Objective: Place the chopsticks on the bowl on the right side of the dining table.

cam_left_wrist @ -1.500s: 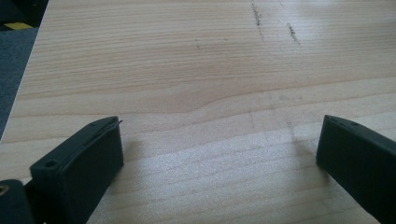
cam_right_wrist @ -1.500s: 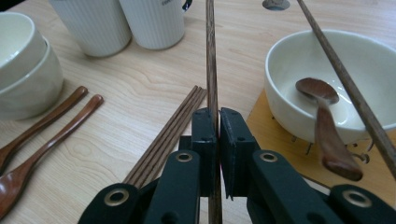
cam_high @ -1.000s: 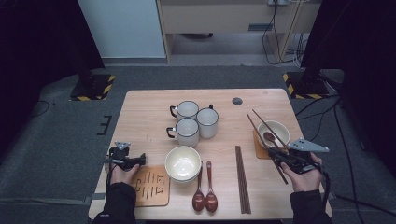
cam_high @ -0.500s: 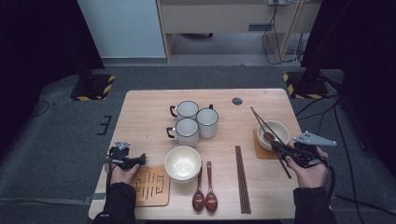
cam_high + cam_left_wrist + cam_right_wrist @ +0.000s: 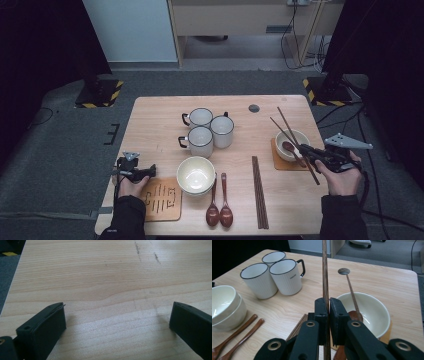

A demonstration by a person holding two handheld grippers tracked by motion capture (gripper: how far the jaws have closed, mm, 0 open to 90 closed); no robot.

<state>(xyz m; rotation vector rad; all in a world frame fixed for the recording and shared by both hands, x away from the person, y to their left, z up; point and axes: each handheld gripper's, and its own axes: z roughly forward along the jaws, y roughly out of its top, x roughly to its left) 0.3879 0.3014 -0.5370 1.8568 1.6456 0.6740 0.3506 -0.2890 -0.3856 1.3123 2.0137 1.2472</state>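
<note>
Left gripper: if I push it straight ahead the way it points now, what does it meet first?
Probably nothing soon. The left gripper sits low with open jaws, and its own view shows bare table ahead. In the high view it points toward the stacked bowls, but whether its line reaches them is unclear.

1. the front mug (image 5: 286, 276), the one of the three mugs nearest the bowl (image 5: 372, 312), carries a small dark print on its side by the handle; too small to read.
2. no other text, number or sign is legible.
</note>
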